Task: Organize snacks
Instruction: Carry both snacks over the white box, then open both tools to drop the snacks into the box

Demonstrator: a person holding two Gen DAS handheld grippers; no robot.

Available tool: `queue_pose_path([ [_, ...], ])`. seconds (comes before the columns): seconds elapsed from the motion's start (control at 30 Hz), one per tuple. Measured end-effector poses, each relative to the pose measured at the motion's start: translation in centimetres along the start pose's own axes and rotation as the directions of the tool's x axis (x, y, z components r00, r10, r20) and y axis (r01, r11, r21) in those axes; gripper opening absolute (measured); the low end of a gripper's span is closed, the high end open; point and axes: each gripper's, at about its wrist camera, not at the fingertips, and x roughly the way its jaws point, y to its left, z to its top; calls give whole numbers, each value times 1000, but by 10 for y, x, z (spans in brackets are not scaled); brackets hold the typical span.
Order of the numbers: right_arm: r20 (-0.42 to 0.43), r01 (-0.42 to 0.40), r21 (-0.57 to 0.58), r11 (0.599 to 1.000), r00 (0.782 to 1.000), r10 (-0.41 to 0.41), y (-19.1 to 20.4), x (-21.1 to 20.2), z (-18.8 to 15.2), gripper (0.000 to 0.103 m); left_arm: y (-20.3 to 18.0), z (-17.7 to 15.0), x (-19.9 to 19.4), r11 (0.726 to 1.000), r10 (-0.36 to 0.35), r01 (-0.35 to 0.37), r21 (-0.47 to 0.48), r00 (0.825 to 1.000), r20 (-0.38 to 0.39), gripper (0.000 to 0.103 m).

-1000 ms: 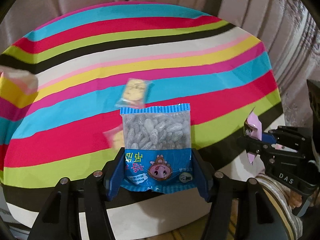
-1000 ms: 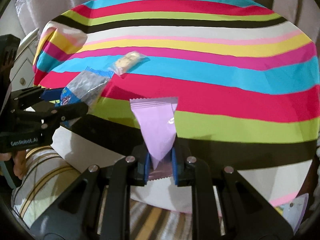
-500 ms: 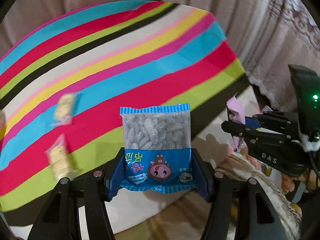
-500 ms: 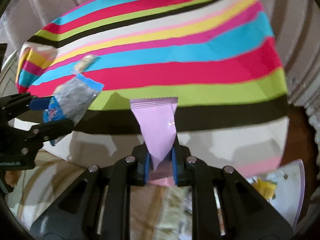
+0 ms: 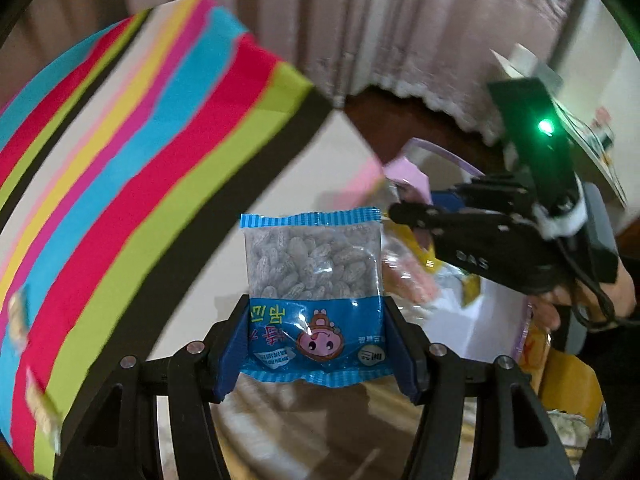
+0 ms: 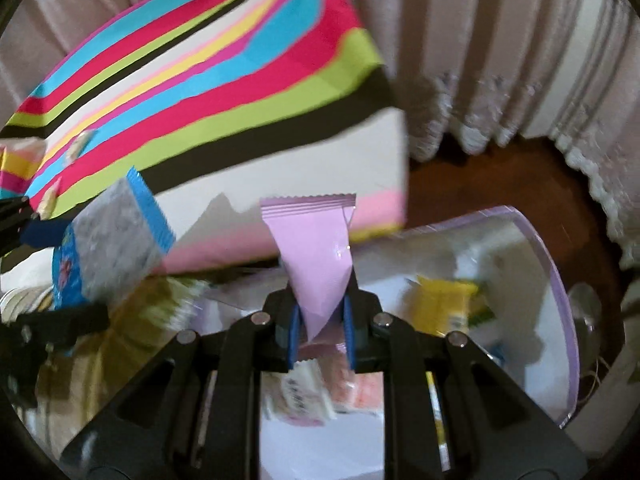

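My left gripper [image 5: 316, 344] is shut on a blue and clear bag of grey candies [image 5: 314, 280], held upright off the edge of the striped bed. The bag also shows at the left of the right wrist view [image 6: 116, 248]. My right gripper [image 6: 320, 336] is shut on a pink packet [image 6: 316, 252] and holds it over a white bin with a lilac rim [image 6: 560, 280]. In the left wrist view the right gripper [image 5: 404, 204] is to the right, with the pink packet [image 5: 408, 174] in it.
The striped bedspread [image 6: 200, 80] fills the upper left, with small wrapped snacks [image 5: 38, 416] lying on it. The bin holds a yellow packet [image 6: 444, 308] and other snacks [image 6: 304, 396]. Curtains [image 6: 500, 40] hang behind, above a dark wood floor [image 6: 500, 184].
Both grippers have swung right, away from the bed, each still holding its packet. The bin with snacks has come into view under the right gripper.
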Motion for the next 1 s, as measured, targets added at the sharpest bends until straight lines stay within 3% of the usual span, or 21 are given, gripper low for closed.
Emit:
queue_pose_path([
  [0.23,-24,62,86,994,998,-60,-41,-3,-18,21,-45,14,22,991,-56,64,117,996,-71,62],
  [0.47,-61,94,125,988,994,-87,-64,-2,-27,22,-58,20,33,982,-86,105,157,988,-125,63],
  [0.57,-89,107,139,984,991,-95,-65,-2,-31,29,-58,17,35,982,-75,97,160,988,-139,64],
  [0.63,-101,117,148,982,990,-103,-65,-4,-33,46,-56,17,33,985,-71,90,147,989,-130,64],
  [0.7,-99,126,150,981,989,-112,-63,-6,-32,53,-52,18,32,988,-63,79,133,991,-121,64],
  [1.0,-49,95,114,989,995,-90,-32,-16,-2,56,-9,12,12,999,32,-31,24,999,-34,64],
])
